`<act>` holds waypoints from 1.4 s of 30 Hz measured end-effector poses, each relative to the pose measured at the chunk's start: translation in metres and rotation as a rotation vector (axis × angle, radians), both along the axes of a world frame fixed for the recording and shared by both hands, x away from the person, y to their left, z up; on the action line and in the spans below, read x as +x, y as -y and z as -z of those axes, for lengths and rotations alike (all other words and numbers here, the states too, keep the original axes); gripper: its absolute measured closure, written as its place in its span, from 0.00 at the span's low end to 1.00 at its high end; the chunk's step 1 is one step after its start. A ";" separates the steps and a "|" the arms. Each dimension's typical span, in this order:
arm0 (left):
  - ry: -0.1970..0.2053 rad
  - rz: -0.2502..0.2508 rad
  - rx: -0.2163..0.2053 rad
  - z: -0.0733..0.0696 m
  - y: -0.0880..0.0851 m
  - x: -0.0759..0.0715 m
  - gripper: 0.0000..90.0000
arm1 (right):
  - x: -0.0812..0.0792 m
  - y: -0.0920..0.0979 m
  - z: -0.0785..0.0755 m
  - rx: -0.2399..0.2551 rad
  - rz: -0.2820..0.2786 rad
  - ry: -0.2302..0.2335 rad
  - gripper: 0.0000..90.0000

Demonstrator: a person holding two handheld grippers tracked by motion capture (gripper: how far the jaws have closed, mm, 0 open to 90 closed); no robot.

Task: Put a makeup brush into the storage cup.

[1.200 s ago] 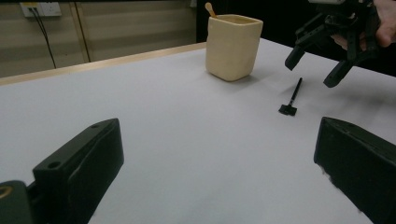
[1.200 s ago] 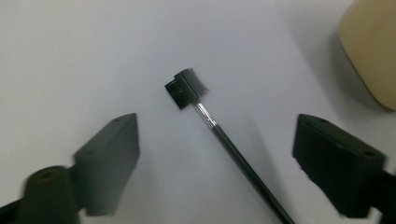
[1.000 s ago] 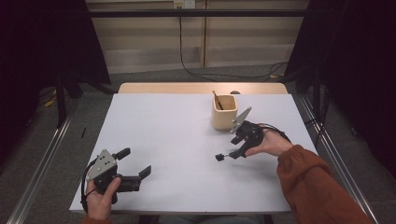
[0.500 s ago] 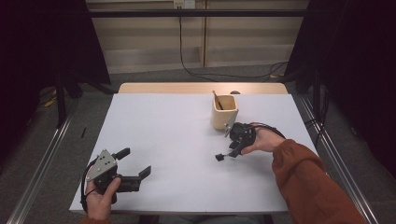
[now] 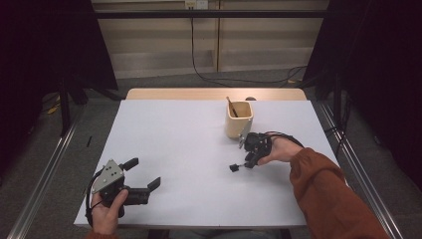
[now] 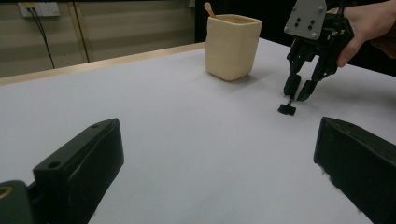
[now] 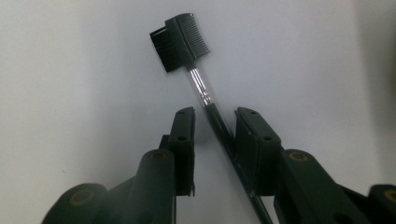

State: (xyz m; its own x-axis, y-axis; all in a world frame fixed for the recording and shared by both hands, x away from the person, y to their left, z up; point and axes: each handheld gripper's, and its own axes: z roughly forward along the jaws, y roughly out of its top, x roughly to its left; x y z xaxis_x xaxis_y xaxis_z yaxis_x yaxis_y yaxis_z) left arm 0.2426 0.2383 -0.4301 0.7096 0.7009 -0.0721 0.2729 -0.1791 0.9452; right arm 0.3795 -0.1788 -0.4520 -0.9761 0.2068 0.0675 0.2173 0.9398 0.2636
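Note:
A small black comb-and-brush tool [image 7: 180,42] with a thin handle lies on the white table [image 5: 179,139]; its head also shows in the high view [image 5: 234,168] and the left gripper view [image 6: 286,109]. My right gripper [image 7: 215,114] points down over the handle, also seen in the high view [image 5: 247,162] and the left gripper view [image 6: 299,91]. Its jaws have just been closing. The handle lies between them against the right finger [image 7: 252,140], with a gap to the left one. My left gripper [image 5: 144,173] rests open at the table's front left, its jaws [image 6: 215,128] wide apart around nothing.
A cream square cup [image 5: 239,119] holding a wooden stick [image 5: 231,107] stands just behind the right gripper, also in the left gripper view [image 6: 232,46]. A cable [image 5: 286,137] loops beside the right hand. Dark floor and rails flank the table.
The right gripper has tipped down over the tool's handle and its jaws have narrowed around it. The left gripper has stayed where it was.

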 end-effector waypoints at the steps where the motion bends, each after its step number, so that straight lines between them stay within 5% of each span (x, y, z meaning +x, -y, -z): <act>1: 0.001 -0.001 0.000 0.000 0.000 0.000 0.02 | 0.000 0.000 0.000 -0.001 -0.003 0.001 0.76; 16: 0.003 -0.003 0.005 0.000 0.001 -0.001 0.02 | -0.003 0.000 0.001 0.000 -0.025 -0.004 0.95; 34: 0.002 -0.003 0.005 0.000 0.000 0.001 0.02 | 0.000 0.000 0.001 -0.003 -0.012 -0.026 0.95; 42: 0.005 -0.002 0.009 0.000 0.000 0.000 0.02 | 0.000 -0.009 0.000 -0.065 -0.028 -0.028 0.94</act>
